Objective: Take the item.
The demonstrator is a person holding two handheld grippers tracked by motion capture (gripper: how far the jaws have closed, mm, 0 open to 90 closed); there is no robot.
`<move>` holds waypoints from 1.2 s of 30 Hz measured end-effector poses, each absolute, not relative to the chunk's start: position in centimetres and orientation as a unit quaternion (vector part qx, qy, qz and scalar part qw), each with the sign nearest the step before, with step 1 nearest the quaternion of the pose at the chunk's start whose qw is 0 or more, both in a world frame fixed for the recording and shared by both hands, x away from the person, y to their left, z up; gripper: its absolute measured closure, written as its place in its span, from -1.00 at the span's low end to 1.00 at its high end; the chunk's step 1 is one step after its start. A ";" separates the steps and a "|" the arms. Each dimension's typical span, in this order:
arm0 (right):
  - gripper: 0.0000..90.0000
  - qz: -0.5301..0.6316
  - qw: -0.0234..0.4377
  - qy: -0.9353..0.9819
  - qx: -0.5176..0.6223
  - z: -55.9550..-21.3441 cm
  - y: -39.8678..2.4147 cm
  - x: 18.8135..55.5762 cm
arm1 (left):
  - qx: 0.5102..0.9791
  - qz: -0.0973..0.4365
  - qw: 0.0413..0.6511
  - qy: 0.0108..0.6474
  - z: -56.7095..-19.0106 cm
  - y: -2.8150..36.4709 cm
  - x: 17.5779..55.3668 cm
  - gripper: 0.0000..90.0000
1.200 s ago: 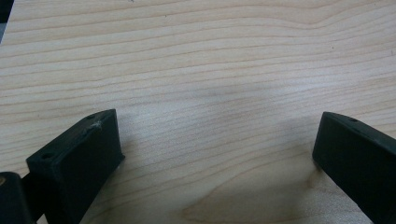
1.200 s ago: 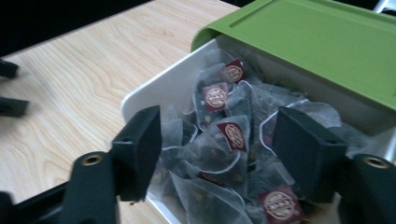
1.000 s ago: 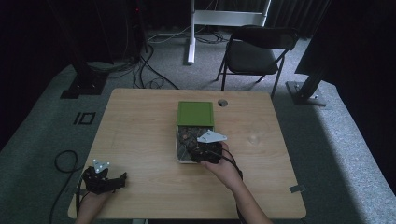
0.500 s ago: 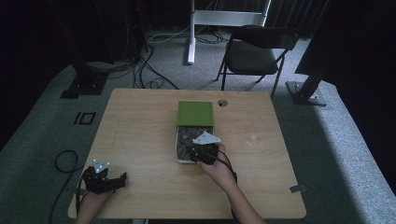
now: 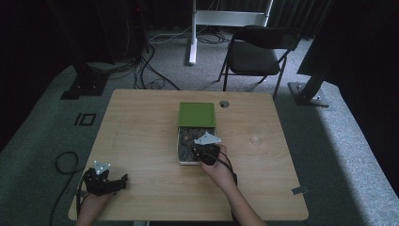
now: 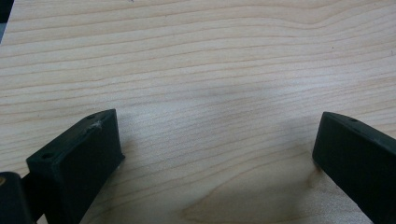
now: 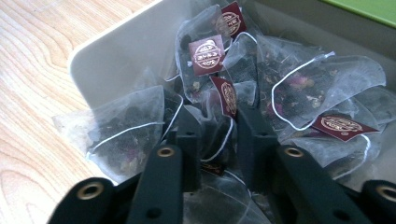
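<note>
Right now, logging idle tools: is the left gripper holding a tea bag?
No, the left gripper has its jaws spread wide over bare wooden table, nothing between them.

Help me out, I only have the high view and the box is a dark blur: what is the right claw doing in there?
Observer: The right claw is down among mesh tea bags in the white box, its jaws close around one bag.
Operator: Any labels on them?
Observer: Dark red paper tags on white strings.
Operator: And the left claw?
Observer: The left claw is wide open over bare wooden table.
</note>
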State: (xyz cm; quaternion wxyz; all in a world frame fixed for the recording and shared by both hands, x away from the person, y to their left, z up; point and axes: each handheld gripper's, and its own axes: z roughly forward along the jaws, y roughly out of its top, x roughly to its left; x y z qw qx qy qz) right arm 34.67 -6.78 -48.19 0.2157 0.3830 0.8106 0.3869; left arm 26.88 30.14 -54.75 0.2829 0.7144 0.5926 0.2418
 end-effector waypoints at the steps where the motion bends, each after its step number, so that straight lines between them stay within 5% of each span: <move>1: 0.73 0.387 0.216 0.812 0.380 -48.1 -6.8 34.7 | 0.714 0.242 0.283 0.593 -54.7 30.1 26.9 -0.96; 36: 0.84 0.474 0.219 0.775 0.357 -42.8 -10.0 33.6 | 0.714 0.242 0.283 0.592 -54.8 30.1 26.9 -0.96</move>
